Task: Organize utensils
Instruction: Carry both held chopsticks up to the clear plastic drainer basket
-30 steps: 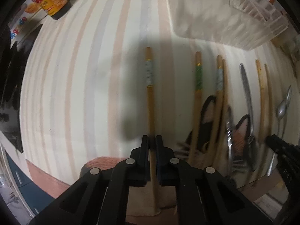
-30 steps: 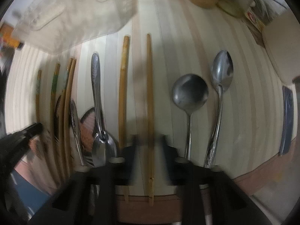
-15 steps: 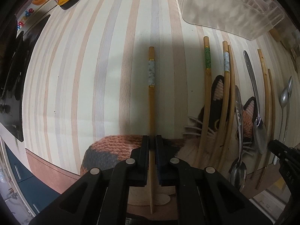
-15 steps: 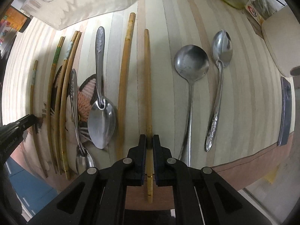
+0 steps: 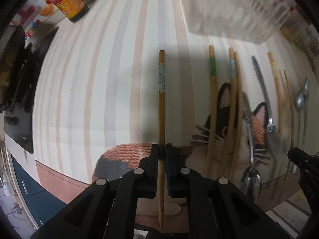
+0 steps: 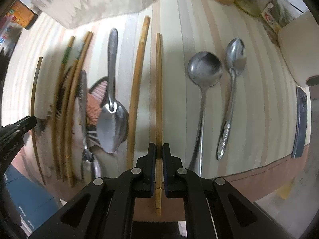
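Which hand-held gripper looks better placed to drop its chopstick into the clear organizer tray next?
Probably the right hand-held gripper: its plain chopstick points nearly at the clear tray. The left hand-held gripper sits farther aside.

2 wrist fisheyes facing straight down, close over the striped table [image 5: 83, 91], sharing the middle row of chopsticks [image 6: 65, 103]

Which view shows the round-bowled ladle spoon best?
The right wrist view: the round-bowled spoon lies whole and sharp on the striped cloth, beside a slimmer spoon. In the left wrist view it cannot be picked out with certainty at the blurred right edge.
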The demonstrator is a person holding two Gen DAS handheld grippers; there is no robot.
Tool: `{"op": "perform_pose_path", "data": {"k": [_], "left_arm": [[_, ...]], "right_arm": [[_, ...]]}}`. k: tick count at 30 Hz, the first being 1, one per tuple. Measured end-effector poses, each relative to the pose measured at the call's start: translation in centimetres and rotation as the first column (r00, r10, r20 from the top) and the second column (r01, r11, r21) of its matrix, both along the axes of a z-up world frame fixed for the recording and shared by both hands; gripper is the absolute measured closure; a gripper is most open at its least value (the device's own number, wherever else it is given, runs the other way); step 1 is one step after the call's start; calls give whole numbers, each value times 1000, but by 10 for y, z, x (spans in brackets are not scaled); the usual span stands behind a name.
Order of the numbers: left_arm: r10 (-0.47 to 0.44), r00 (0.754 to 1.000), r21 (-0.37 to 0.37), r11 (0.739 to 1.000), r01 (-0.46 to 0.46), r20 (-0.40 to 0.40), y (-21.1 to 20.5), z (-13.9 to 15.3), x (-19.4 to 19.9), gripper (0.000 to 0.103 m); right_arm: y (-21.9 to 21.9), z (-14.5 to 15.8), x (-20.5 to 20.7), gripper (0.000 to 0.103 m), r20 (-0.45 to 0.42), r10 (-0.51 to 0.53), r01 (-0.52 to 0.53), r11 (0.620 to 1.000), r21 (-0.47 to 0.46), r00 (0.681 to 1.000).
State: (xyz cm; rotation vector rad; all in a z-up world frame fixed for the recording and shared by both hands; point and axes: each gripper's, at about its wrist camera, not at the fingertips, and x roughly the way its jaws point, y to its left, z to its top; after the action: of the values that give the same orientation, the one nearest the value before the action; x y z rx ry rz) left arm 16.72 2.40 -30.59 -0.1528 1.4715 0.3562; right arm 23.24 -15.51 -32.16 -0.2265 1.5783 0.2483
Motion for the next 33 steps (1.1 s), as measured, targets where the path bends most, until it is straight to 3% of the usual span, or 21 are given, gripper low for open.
{"op": "perform_pose_path", "data": {"k": [9, 15, 18, 22, 27, 29, 33], "left_arm": [[22, 991, 20, 999, -25, 130, -8, 68, -5, 99], [16, 968, 2, 1000, -17, 249, 4, 135, 15, 99], [38, 947, -75, 997, -15, 319, 15, 171, 37, 99], [43, 929, -140, 990, 10, 369, 26, 199, 81, 99], [59, 933, -209, 978, 18, 354, 41, 200, 159, 98], [76, 946, -261, 965, 9, 316, 51, 186, 192, 98], [75, 965, -251, 968, -10, 251, 63, 155, 234, 98]], "right_arm": [[-12, 60, 1, 97, 87, -48, 37, 993, 115, 995], [-17, 114, 24, 97, 133, -102, 70, 971, 229, 986], [-13, 143, 54, 97, 150, -130, 79, 949, 306, 980], [-4, 166, 101, 97, 128, -152, 86, 905, 416, 980], [22, 172, 167, 97, 133, -140, 69, 897, 436, 981], [36, 166, 191, 97, 126, -131, 65, 902, 428, 983], [62, 141, 231, 97, 105, -98, 51, 923, 382, 990]]}}
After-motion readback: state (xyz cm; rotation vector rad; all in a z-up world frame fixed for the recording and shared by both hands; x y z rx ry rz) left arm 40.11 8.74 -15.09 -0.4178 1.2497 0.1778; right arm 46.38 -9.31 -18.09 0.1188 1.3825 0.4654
